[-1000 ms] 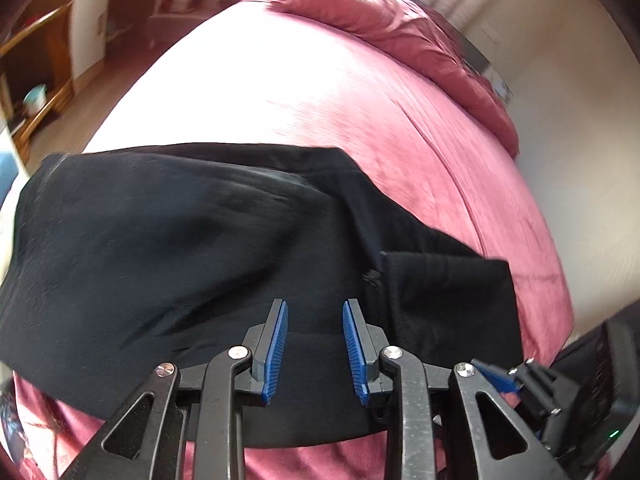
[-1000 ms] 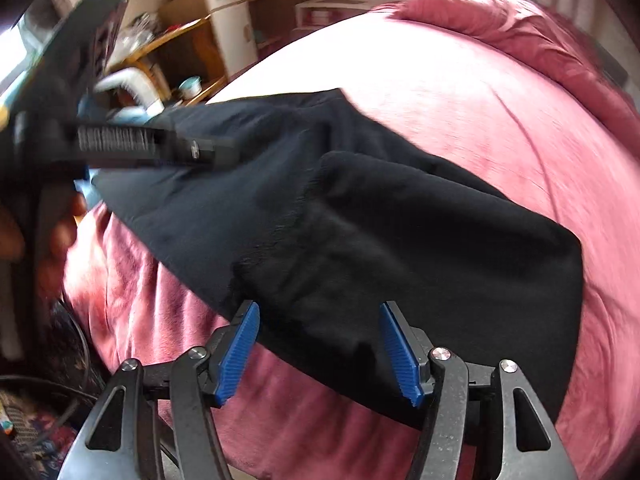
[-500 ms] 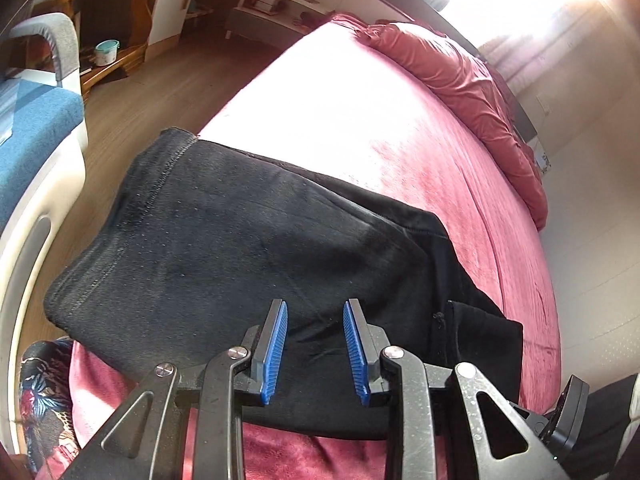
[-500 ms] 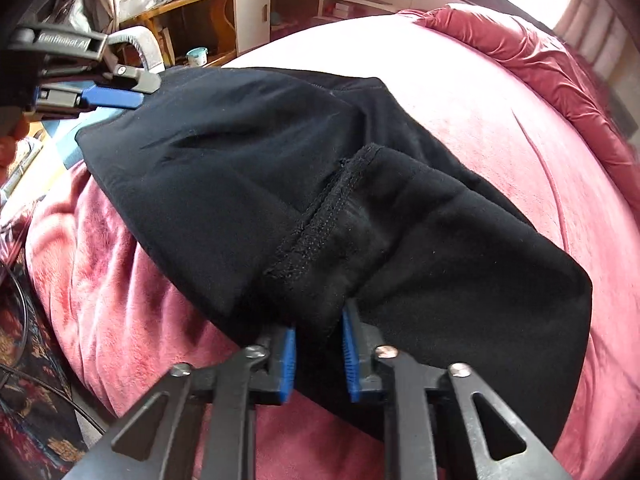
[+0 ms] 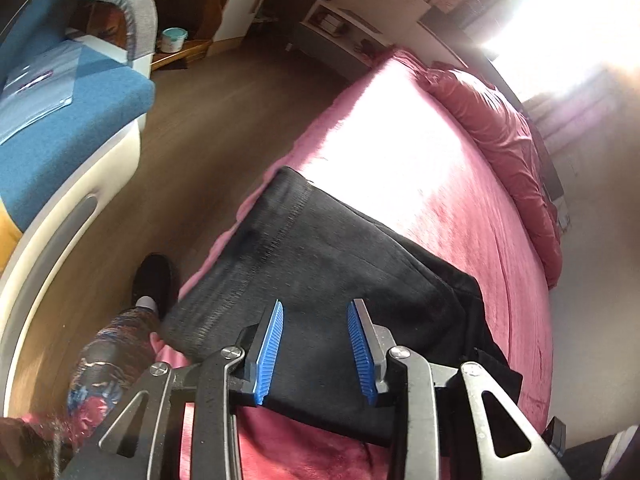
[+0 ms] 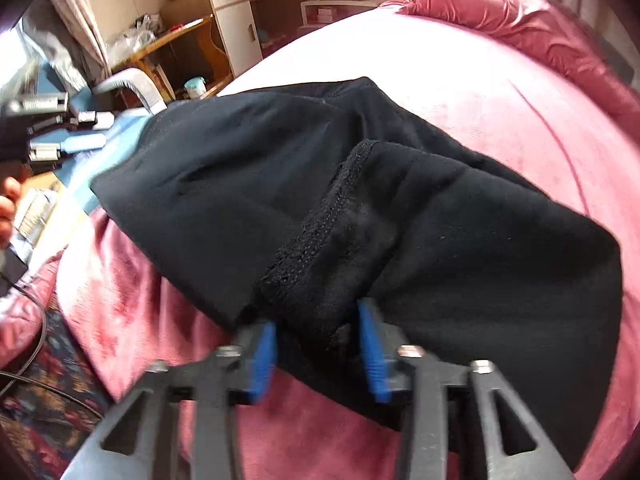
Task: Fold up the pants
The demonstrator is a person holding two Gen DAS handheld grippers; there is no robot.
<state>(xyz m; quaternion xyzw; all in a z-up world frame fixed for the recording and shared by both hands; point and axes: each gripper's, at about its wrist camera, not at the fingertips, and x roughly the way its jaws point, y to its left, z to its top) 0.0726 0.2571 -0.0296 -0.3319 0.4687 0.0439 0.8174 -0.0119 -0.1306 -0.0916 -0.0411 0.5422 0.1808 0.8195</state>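
1. A red bed [image 5: 460, 200] fills the room, a blue chair [image 5: 60, 128] beside it on the wood floor.
2. Black pants [image 6: 360, 208] lie folded across the bed's near edge.
3. The left gripper [image 5: 315, 344] hangs above them, jaws just widened, grasping nothing.
4. The right gripper [image 6: 318, 344] has just parted, a fold of cloth between its released pads.

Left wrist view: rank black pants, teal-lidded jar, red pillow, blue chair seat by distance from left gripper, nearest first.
1. black pants: directly under the left gripper, on the bed.
2. blue chair seat: left, across the floor.
3. red pillow and teal-lidded jar: both far, pillow upper right, jar upper left; too close to call.
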